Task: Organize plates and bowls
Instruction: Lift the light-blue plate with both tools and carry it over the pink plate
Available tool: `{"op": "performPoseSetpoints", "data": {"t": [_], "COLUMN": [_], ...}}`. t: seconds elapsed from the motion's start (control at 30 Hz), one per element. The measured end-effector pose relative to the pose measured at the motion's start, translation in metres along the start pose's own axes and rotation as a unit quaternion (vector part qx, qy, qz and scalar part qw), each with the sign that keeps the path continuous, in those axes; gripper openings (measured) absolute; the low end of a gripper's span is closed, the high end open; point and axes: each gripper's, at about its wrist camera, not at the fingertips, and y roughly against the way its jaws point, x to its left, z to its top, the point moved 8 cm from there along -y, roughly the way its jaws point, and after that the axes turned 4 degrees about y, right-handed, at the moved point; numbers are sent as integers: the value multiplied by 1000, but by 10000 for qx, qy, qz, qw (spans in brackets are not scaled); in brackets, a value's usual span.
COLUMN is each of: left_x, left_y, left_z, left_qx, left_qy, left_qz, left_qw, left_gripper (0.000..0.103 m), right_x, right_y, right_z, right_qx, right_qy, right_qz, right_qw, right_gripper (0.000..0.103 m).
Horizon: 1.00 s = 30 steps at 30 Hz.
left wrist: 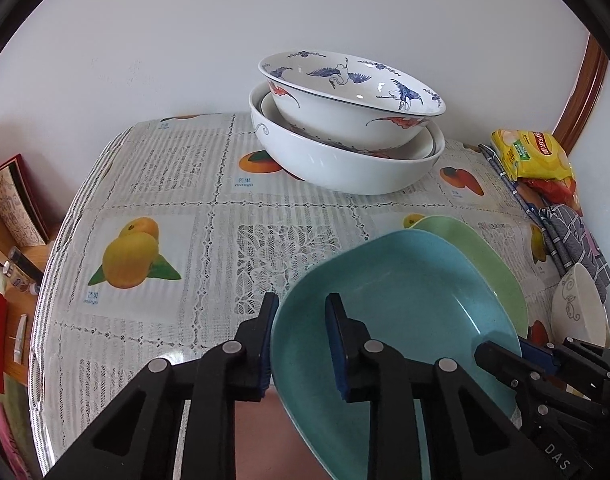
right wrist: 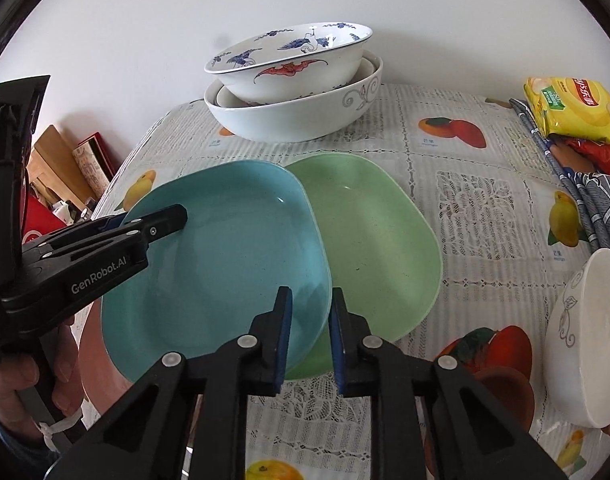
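The surface [right wrist: 457,200] has a lace-pattern cloth with printed fruit pictures. At its right edge lies a yellow snack bag [right wrist: 573,108] on a red packet [right wrist: 597,152], just beside a folded blue-grey towel [right wrist: 593,200]. A white wall [left wrist: 145,40] stands behind.

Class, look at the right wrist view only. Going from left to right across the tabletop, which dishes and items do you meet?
Blue plate → green plate → small white bowl on its side. Farther back, the stacked bowls stand left of the yellow packet.
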Motion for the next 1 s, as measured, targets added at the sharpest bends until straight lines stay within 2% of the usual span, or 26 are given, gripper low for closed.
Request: {"op": "performPoseSetpoints", "data": {"t": [0.23, 0.6, 1.0], "left_x": [2, -5, -25], "left_y": [9, 27, 57], "left_z": [-2, -8, -17], "left_qx": [-69, -160, -309], "left_qy": [76, 148, 123], "left_qz": [-120, -186, -289], "left_qw": [9999, 9996, 9990], "left_gripper": [14, 13, 13], "right_x": [-8, -15, -20], "right_y": [-3, 17, 60], "right_z": [1, 2, 0], "right_qx": [-15, -196, -450], "right_qy": [-79, -285, -216], "right_qz": [-41, 86, -55], "right_qw": [10000, 9994, 9987], "right_gripper": [10, 9, 9]}}
